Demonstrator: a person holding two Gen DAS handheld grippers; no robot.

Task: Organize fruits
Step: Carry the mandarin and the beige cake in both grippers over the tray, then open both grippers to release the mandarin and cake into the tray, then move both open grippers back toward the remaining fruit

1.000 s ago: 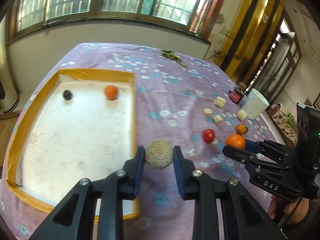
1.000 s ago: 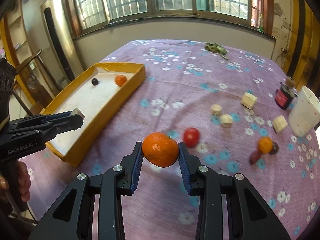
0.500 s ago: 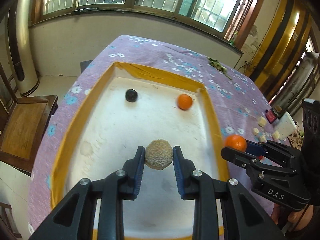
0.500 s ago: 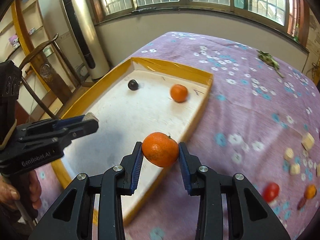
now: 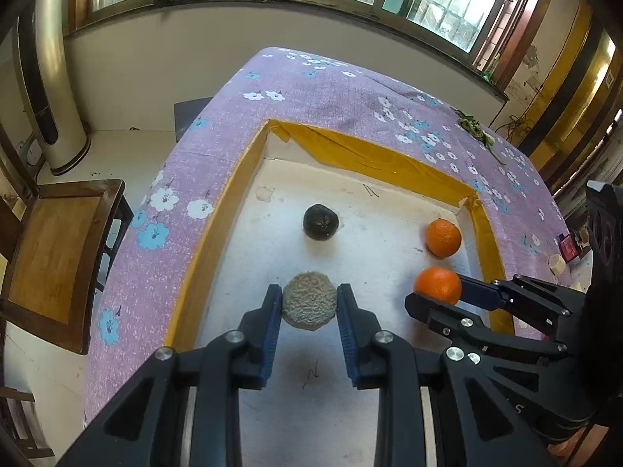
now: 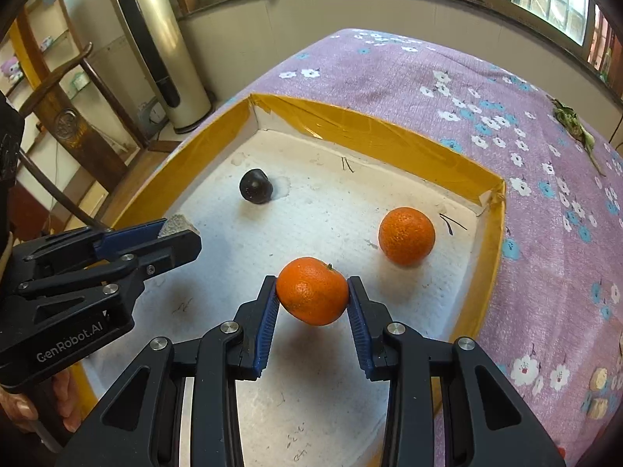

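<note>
My left gripper [image 5: 309, 305] is shut on a rough beige round fruit [image 5: 309, 305] and holds it over the white floor of the yellow-rimmed tray [image 5: 373, 159]. My right gripper [image 6: 312, 292] is shut on an orange [image 6: 312, 290], also over the tray [image 6: 389, 140]; it shows in the left wrist view [image 5: 438, 286] to the right of the beige fruit. A second orange [image 6: 406, 236] lies in the tray near its right wall, and a dark round fruit [image 6: 255, 186] lies toward the far left; both show in the left wrist view [image 5: 443, 238] [image 5: 320, 222].
The tray sits on a purple flowered tablecloth [image 6: 486, 89]. Small beige blocks [image 6: 597, 379] lie on the cloth at the right. A wooden chair [image 5: 58, 249] stands left of the table. Green leaves [image 6: 572, 120] lie at the far right.
Both grippers have moved further over the tray and closer to its floor, each still holding its fruit. The two fruits lying in the tray have not moved.
</note>
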